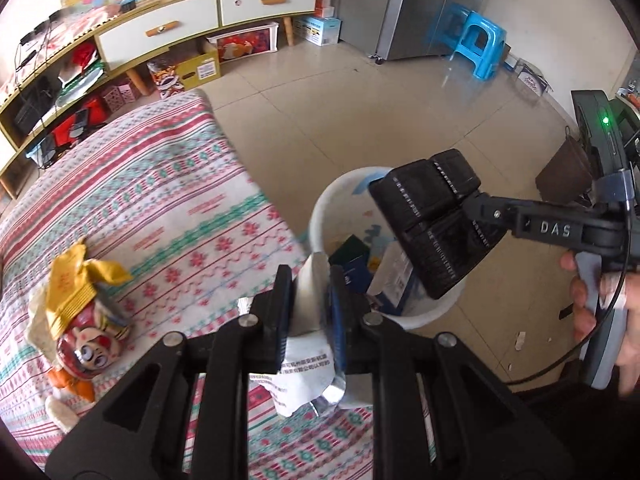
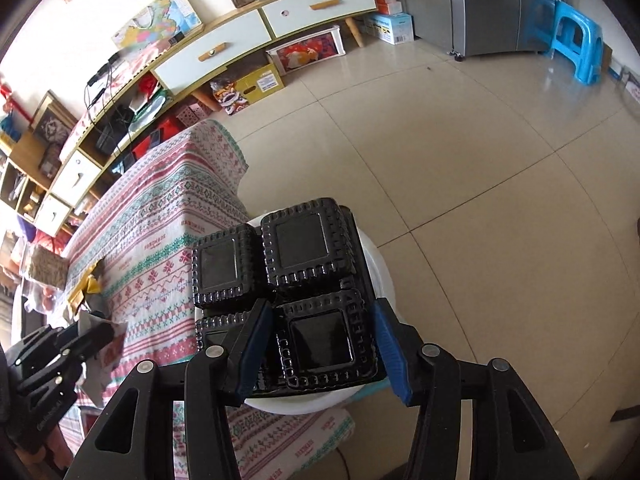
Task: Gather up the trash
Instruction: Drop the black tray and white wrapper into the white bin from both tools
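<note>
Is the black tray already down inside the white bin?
No, the right tongs hold the black tray above the white bin.

Black plastic tray covers most of white bin mouth; only a gap at 9 o'clock stays open. Table edge crowds bin at 9. Tiled floor open from 12 to 3.

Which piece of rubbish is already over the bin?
The black plastic tray, held above the white bin; the white wrapper and yellow packet aren't.
</note>
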`<move>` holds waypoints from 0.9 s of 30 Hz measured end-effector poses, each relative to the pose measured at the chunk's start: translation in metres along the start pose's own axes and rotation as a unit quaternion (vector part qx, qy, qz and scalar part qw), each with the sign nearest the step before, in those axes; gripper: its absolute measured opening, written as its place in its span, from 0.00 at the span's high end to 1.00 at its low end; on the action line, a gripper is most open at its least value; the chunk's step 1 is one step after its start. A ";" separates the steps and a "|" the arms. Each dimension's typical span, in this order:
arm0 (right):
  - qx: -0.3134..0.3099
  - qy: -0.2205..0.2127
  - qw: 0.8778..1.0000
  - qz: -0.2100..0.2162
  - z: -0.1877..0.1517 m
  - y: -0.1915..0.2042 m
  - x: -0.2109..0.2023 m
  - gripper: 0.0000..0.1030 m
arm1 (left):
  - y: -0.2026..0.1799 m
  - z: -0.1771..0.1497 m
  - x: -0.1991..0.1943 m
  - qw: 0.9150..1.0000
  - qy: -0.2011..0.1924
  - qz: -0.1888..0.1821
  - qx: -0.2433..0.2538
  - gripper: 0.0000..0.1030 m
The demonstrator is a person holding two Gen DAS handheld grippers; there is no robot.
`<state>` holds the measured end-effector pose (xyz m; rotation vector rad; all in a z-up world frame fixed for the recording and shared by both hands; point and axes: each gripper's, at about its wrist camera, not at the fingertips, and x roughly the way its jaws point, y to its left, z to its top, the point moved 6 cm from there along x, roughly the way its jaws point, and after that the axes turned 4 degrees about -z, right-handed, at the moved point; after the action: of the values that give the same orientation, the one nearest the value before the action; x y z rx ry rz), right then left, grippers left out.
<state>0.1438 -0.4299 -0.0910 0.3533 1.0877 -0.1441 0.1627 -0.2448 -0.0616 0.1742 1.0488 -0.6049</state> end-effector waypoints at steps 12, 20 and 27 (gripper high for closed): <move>0.019 -0.001 1.000 0.006 0.002 -0.011 -0.002 0.36 | -0.022 0.017 0.019 0.999 -0.002 -0.040 -0.012 0.80; 0.013 0.000 1.000 -0.006 -0.005 -0.018 -0.007 0.36 | -0.033 0.027 0.036 0.998 -0.003 -0.066 -0.023 0.79; 0.018 0.002 1.000 -0.018 -0.007 -0.032 -0.007 0.35 | -0.043 0.035 0.043 0.997 -0.026 -0.067 -0.019 0.51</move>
<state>0.1251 -0.4579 -0.0941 0.3654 1.0969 -0.1957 0.1813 -0.3109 -0.0742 0.0554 1.0266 -0.7063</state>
